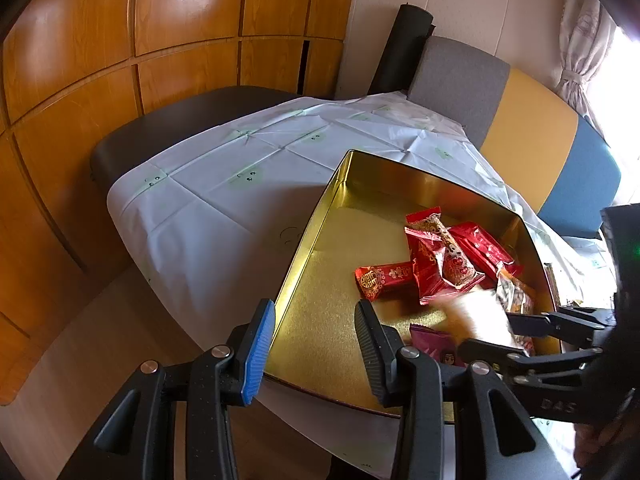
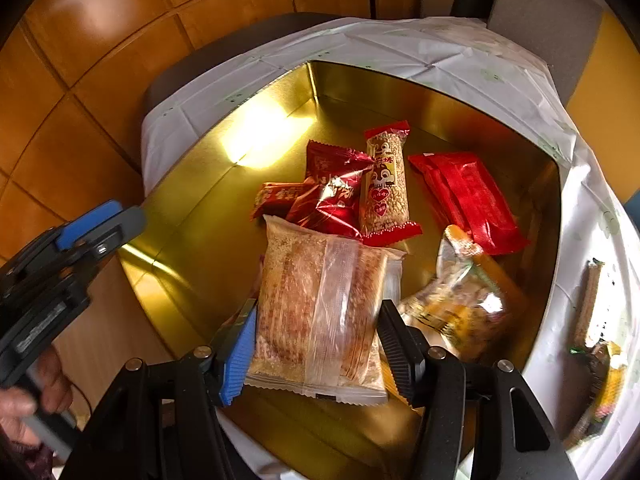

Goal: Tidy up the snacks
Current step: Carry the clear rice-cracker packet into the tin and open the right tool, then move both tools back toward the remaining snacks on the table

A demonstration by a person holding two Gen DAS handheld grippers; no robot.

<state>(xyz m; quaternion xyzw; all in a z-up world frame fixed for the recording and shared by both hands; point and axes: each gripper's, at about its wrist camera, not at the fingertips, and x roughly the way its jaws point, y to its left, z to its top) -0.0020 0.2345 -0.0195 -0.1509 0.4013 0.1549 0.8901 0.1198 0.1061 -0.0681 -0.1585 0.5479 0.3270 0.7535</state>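
An open gold tin [image 1: 320, 280] sits on a white cloth and holds several snacks: red packets [image 2: 332, 196], a peanut bar [image 2: 386, 184], a long red pack [image 2: 472, 200] and a clear orange bag [image 2: 460, 300]. A purple packet [image 1: 432, 344] lies near the tin's front. My right gripper [image 2: 318, 352] is shut on a clear-wrapped pastry packet [image 2: 320, 312] and holds it over the tin [image 2: 440, 112]. From the left wrist it shows as a blur [image 1: 476, 316] at the right gripper [image 1: 496, 336]. My left gripper [image 1: 316, 352] is open over the tin's near left corner, blue pad outside the wall, black pad inside.
More wrapped snacks [image 2: 592, 304] lie on the cloth [image 1: 208, 208] right of the tin. A dark table top [image 1: 132, 136] shows past the cloth. Wood panels [image 1: 80, 80] stand behind it, a grey, yellow and blue seat back [image 1: 520, 136] to the right. A hand [image 2: 24, 396] holds the left gripper [image 2: 104, 224].
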